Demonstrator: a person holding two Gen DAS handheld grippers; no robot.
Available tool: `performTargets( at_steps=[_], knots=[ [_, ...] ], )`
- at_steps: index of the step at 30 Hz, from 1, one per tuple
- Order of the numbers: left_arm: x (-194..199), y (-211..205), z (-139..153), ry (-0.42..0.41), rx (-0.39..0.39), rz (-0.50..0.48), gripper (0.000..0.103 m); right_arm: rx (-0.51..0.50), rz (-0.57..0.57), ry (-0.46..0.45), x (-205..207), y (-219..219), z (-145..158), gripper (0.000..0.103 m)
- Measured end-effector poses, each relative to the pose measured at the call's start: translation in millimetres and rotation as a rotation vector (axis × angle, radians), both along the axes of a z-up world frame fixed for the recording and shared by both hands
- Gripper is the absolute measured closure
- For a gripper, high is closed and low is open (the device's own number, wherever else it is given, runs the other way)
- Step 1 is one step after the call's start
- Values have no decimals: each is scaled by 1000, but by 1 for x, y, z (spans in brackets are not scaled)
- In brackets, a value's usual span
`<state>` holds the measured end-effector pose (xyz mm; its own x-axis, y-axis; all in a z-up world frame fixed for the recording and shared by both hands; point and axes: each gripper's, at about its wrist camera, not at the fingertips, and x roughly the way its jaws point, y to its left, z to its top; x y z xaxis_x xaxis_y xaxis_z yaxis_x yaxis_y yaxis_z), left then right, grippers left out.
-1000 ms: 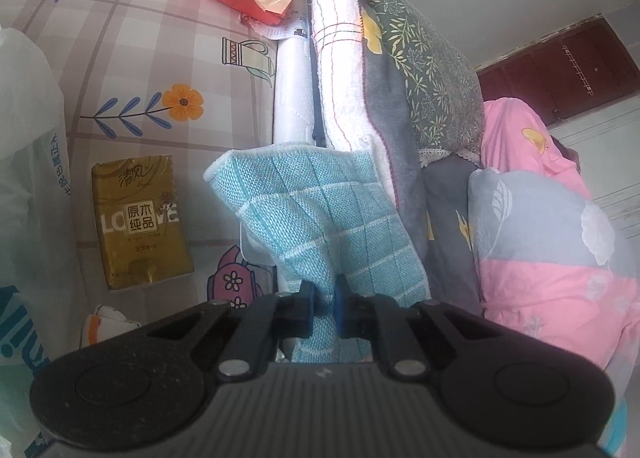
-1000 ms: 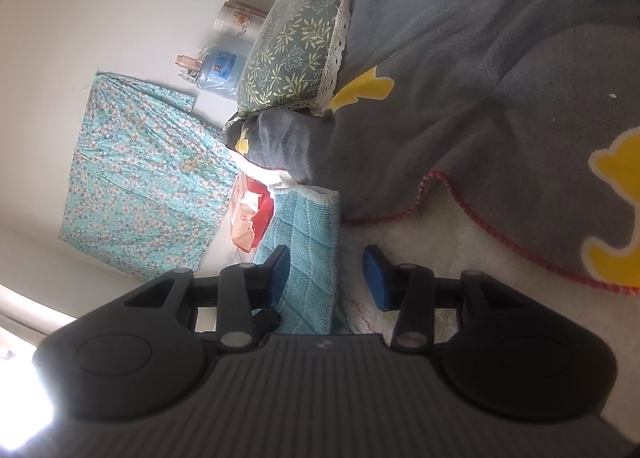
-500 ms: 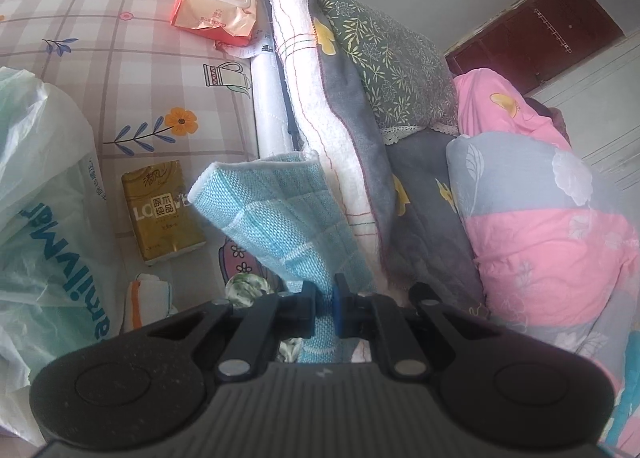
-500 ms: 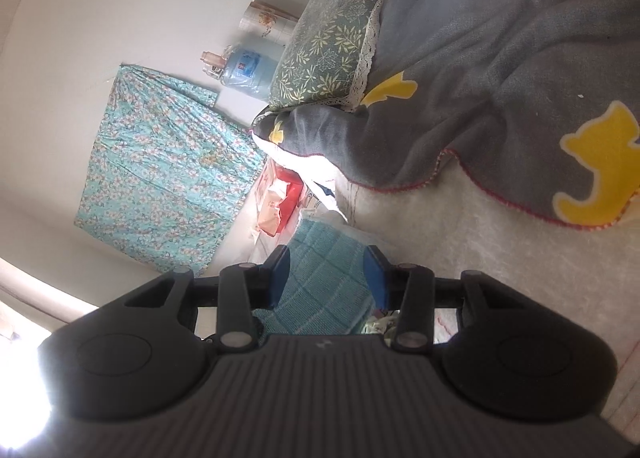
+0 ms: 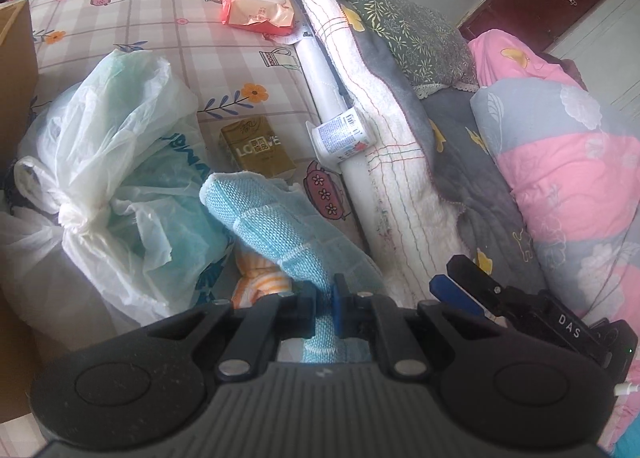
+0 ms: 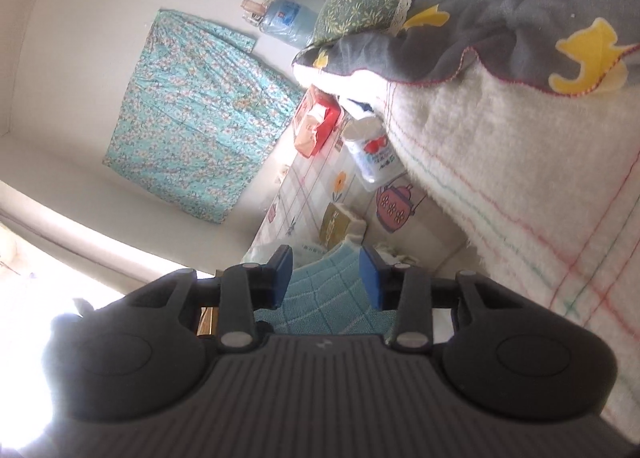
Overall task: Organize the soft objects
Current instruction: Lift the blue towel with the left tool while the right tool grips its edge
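Observation:
My left gripper (image 5: 326, 308) is shut on a light blue checked towel (image 5: 276, 230), held in the air above the table beside the bed. The towel arches forward and left from the jaws. It also shows in the right wrist view (image 6: 328, 298), just beyond my right gripper (image 6: 326, 272), which is open and empty, its view rolled on its side. The right gripper's fingertips (image 5: 452, 290) show at the lower right of the left wrist view. A white fleece blanket (image 5: 384, 146) with a grey cat-print side (image 6: 520, 10) hangs over the bed edge.
A white and green plastic bag (image 5: 120, 178) lies left on the patterned tablecloth (image 5: 132, 30). A gold tissue pack (image 5: 256, 148), a red wipes pack (image 5: 256, 2), a small white cup (image 5: 342, 136) and an orange striped cloth (image 5: 260, 282) lie nearby. A pink and grey quilt (image 5: 568, 162) and a leaf-print pillow (image 5: 412, 30) lie on the bed.
My left gripper has pulled back and up with the towel, so more of the table and the plastic bag show. My right gripper has drawn back from the blanket and stayed open.

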<state>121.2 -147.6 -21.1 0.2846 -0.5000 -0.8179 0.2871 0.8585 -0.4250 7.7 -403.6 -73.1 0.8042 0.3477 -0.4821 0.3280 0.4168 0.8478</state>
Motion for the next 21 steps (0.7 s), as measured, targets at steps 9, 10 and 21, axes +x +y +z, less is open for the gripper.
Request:
performTargets(
  at_steps=[9,10,21],
  knots=[
    [-31,38,-2,-4,50,24,95,77,212,69,3,60,-23,85],
    [-34,41,-2,-7,51,26,95,78,228,80,4,65,-26,86],
    [-36,19,-12,-81,51,-33,95,117,277,166,22,87,-58,87]
  ],
)
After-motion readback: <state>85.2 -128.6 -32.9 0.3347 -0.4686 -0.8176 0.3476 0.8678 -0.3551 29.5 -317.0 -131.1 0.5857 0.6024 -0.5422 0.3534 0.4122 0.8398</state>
